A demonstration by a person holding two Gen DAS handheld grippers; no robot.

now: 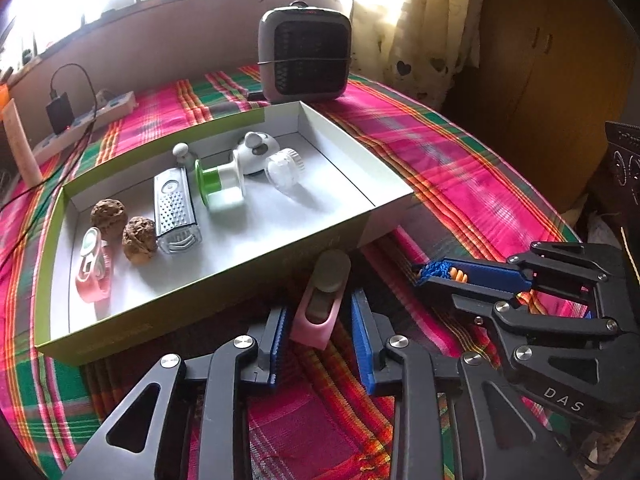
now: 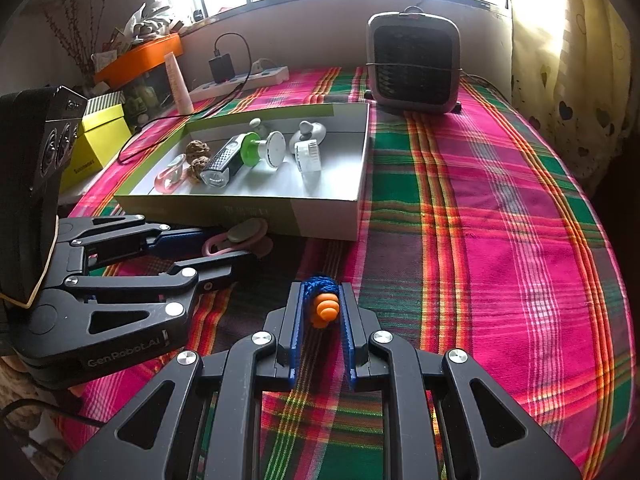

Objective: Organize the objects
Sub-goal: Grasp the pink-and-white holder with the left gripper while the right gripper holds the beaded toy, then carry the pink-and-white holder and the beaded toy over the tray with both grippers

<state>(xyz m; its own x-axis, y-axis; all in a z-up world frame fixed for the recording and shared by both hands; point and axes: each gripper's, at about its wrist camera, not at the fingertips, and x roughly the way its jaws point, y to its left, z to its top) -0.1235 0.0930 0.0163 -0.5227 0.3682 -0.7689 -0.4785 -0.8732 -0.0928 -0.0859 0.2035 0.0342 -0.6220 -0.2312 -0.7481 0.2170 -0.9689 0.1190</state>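
A pink clip-like holder with a grey round cap [image 1: 322,300] lies on the plaid cloth just before the box's front wall. It sits between the blue pads of my left gripper [image 1: 320,320], whose jaws stand close around it with narrow gaps showing on both sides. In the right wrist view the same holder [image 2: 240,238] lies between the left gripper's [image 2: 236,246] fingers. My right gripper [image 2: 322,300] is shut on a small orange piece with blue cord [image 2: 325,308], seen from the side [image 1: 440,274] in the left wrist view.
The open green-and-white box [image 1: 384,196] holds a pink clip, two brown lumps, a metal grater, a green-and-white tool and white items. A grey heater [image 1: 305,54] stands behind it. A power strip with charger [image 1: 80,116] lies at the far left. A yellow box [image 2: 98,144] is left.
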